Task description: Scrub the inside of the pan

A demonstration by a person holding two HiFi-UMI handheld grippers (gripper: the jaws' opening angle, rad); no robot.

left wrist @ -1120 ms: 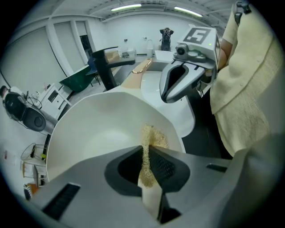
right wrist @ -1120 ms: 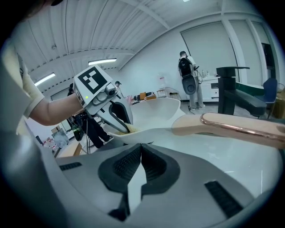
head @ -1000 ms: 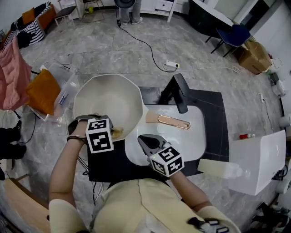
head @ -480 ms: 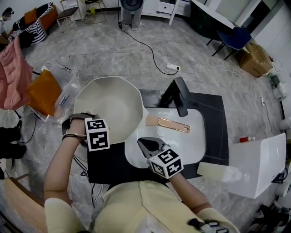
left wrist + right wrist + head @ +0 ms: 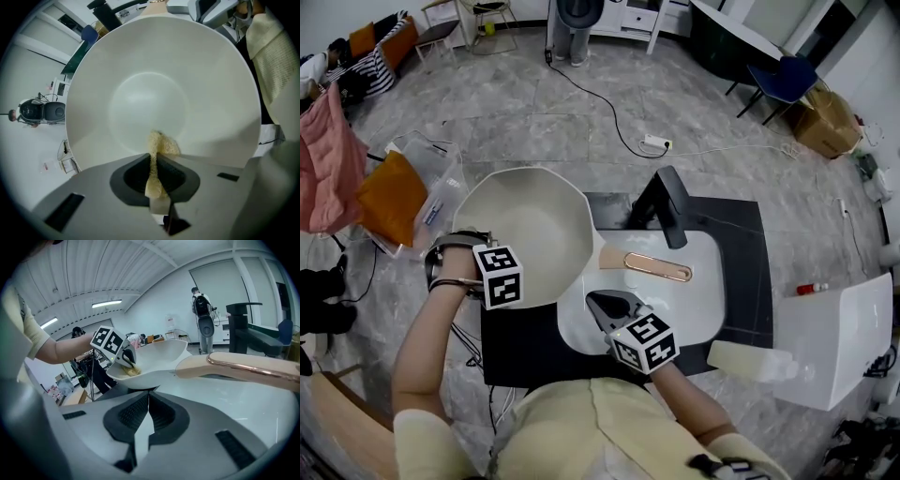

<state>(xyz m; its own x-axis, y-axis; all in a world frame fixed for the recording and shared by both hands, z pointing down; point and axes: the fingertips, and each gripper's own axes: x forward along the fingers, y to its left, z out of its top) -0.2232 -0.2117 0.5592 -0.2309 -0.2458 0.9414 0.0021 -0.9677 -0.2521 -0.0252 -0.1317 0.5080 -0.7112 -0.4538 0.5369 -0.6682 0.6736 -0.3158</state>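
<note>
Two tongs | my left gripper clamps sponge against near wall of pan | right gripper closed, empty | scrubbing seemingly midway

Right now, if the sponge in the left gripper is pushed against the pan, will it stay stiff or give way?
Probably soft: the sponge is squeezed thin between the left gripper's jaws and bulges out beyond them. Likely light, since the free end does not droop. Against the pan's smooth glossy wall it may slide easily.

Bright, even light; fisheye edges.
</note>
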